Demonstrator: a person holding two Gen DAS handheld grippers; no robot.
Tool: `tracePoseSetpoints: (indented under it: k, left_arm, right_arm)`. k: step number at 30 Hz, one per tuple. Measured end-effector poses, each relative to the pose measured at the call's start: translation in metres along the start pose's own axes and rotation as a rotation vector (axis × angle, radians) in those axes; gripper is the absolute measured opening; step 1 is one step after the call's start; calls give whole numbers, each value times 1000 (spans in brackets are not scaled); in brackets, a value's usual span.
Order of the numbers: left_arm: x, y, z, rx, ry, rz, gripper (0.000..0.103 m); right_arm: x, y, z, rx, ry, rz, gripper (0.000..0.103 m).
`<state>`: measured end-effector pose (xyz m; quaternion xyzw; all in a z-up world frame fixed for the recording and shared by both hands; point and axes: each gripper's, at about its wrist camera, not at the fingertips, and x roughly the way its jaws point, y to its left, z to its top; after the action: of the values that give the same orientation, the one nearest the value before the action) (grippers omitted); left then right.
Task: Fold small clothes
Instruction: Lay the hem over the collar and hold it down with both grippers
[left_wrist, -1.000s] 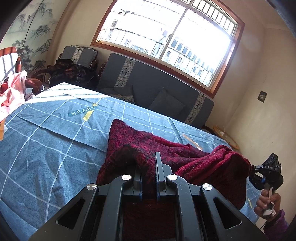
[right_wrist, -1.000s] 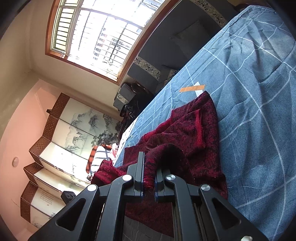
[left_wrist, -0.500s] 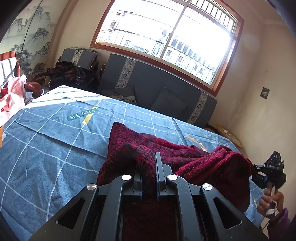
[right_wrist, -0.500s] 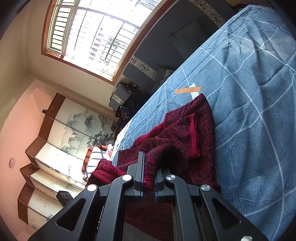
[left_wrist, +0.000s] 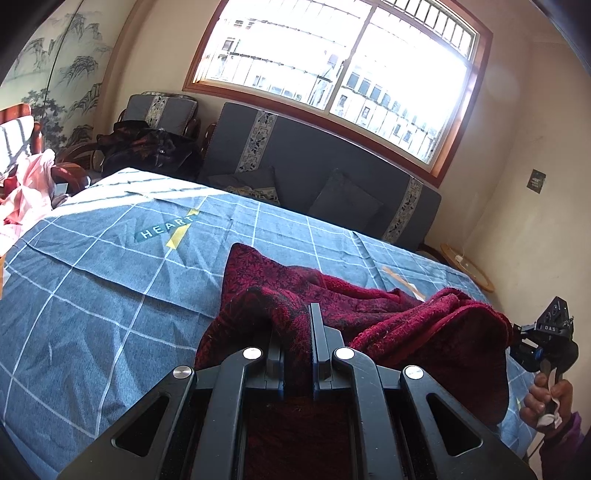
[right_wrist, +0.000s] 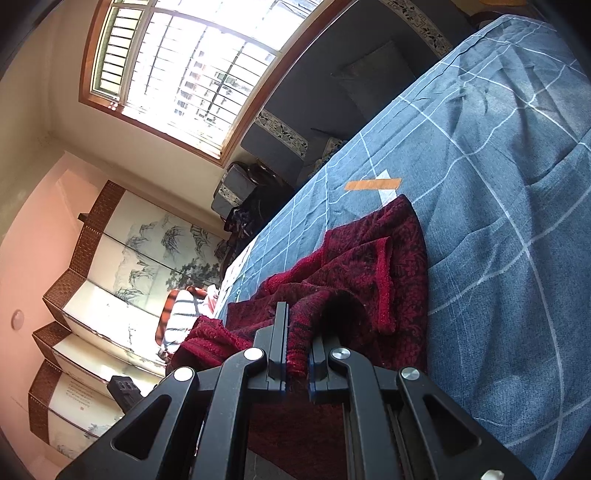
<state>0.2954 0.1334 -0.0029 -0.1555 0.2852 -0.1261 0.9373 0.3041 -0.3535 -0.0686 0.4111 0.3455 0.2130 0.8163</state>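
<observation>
Jaws of left gripper and right gripper clenched on plush crimson garment — bunched, patterned knit.

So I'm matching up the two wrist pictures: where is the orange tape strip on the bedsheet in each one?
Left wrist: the tape strip lies right of centre on the sheet, just beyond the red garment.
Right wrist: the tape strip lies above centre, just past the garment's far corner.
Shared landmark: the barred window.
</observation>
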Motion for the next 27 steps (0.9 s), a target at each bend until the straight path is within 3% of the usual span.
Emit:
tracePoseSetpoints:
  k: [27]
  left_arm:
    - [24,3,5,-3,22,22,10]
  right_arm:
    - [9,-16,6,40,-1,-6,9]
